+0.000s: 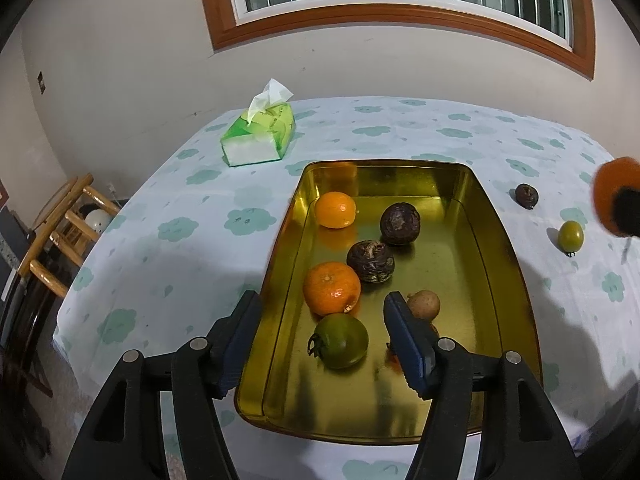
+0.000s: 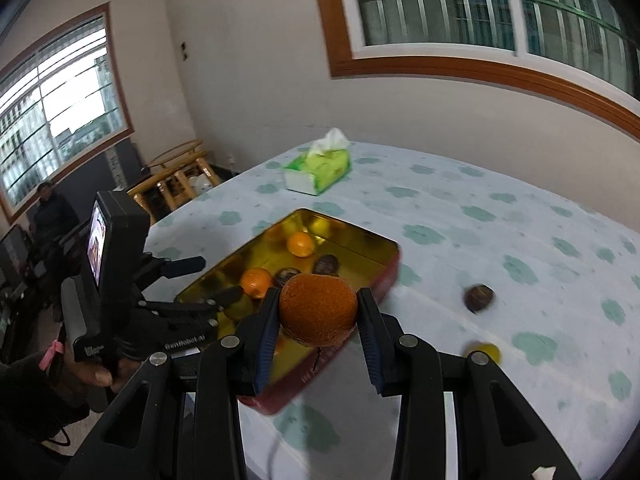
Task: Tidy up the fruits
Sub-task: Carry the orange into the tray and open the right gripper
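Fingers of the right gripper [image 2: 318,312] pinch an orange mandarin [image 2: 318,310] across its widest part, one blue pad on each side, and hold it in the air just short of the near edge of the gold tin tray [image 2: 360,240]. By its look the fruit is light and round, with a loose, dimpled peel over soft flesh, so it likely rolls if set down carelessly and bruises or splits under a hard squeeze; a hold at the equator, as here, seems the safest, with only modest pressure. The left gripper [image 1: 320,336] hovers over the near end of the tray with its jaws spread wide and nothing between them. Inside the tray lie two more mandarins [image 1: 332,288], two dark wrinkled passion fruits [image 1: 370,261], a green tomato [image 1: 340,340] and a small brown fruit [image 1: 424,304]. On the flowered tablecloth [image 1: 180,240], well apart from the tray, a third dark wrinkled fruit [image 1: 526,196] and a small green tomato [image 1: 571,234] wait. A tissue pack [image 1: 260,136] sits at the far side.
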`<state>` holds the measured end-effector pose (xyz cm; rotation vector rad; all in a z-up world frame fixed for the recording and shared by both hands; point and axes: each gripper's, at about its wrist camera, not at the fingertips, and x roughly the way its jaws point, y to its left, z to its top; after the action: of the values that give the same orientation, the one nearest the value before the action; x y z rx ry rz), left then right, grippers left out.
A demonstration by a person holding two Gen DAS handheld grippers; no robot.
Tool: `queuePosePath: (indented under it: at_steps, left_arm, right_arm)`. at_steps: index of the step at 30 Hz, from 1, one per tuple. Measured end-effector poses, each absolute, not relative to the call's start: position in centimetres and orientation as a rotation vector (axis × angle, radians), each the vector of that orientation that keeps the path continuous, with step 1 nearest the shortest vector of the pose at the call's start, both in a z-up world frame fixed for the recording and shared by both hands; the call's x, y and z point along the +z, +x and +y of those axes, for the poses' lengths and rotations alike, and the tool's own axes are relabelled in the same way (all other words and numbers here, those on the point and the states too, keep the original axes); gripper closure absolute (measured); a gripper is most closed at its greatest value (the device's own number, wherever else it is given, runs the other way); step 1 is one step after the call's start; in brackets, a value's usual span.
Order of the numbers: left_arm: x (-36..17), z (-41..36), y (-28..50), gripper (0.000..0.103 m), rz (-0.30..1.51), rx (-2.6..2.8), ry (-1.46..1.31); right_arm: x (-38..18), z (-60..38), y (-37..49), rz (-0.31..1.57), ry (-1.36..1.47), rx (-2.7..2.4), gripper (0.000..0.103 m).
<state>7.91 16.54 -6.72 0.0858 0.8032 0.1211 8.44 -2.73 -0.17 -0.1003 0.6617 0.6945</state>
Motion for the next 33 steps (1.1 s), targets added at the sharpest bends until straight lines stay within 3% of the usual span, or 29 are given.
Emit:
queuePosePath:
  at_steps: [33]
  left_arm:
    - [-7.5,19.3,8.6,0.036,0.827,0.154,0.028]
  right_arm:
    - [-8.4,4.9,16.8,0.848,-0.168,0.714,0.067]
